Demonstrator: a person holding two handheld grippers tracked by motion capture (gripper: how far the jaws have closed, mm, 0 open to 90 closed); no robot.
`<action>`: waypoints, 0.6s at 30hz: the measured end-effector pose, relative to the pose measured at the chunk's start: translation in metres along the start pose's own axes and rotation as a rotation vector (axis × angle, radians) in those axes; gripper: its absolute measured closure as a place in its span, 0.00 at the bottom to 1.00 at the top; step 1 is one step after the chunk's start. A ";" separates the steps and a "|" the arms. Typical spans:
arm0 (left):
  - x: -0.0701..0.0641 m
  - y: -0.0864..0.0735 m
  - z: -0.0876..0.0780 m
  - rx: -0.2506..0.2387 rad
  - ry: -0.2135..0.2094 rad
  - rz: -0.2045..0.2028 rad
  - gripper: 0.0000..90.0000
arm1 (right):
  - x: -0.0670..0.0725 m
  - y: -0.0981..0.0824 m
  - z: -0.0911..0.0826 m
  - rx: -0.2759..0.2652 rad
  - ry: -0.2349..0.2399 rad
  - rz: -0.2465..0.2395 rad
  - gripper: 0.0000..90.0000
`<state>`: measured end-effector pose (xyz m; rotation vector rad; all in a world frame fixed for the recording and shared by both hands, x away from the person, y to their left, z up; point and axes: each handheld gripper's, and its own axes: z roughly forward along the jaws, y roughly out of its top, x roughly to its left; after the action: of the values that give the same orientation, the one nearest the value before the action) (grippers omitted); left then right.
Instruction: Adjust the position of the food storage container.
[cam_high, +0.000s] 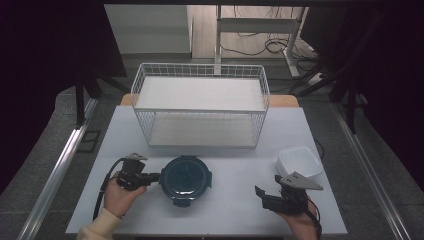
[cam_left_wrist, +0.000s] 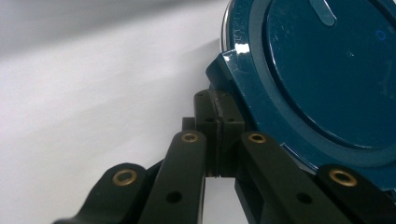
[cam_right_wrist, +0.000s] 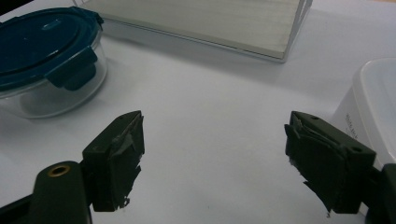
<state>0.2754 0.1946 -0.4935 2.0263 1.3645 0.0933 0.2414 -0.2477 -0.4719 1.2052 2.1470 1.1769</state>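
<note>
Round glass container lower centre, teal clip lid | left gripper clenched, tips against left latch | right gripper released, empty | likely heavy, slippery, breakable; grasp by latch tab.

Three cameras: one fixed overhead, one riding on each gripper.

The high view sat above the person's edge of the table and looked forward and down, far enough off to take in the whole top, the wire basket at the far edge and the floor behind. The left gripper view rode low and very close, looking along its closed jaws at the left gripper tips right against the blue-lidded round container. The right gripper view looked from the near right corner across the table toward the far edge, between the right gripper jaws. All three shared that container; the high and right gripper views also shared the basket and the white square tub.
</note>
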 end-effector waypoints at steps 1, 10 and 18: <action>-0.004 0.001 0.002 0.000 -0.004 0.004 1.00 | 0.000 0.000 0.000 0.000 0.000 0.000 0.21; -0.024 0.008 0.015 0.015 -0.051 0.028 1.00 | 0.000 0.000 -0.001 -0.004 0.002 0.001 0.21; -0.034 0.007 0.020 0.014 -0.081 0.035 1.00 | 0.001 0.001 0.000 -0.005 0.001 -0.002 0.21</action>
<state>0.2742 0.1545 -0.4940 2.0435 1.2833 0.0174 0.2409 -0.2470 -0.4711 1.2003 2.1449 1.1815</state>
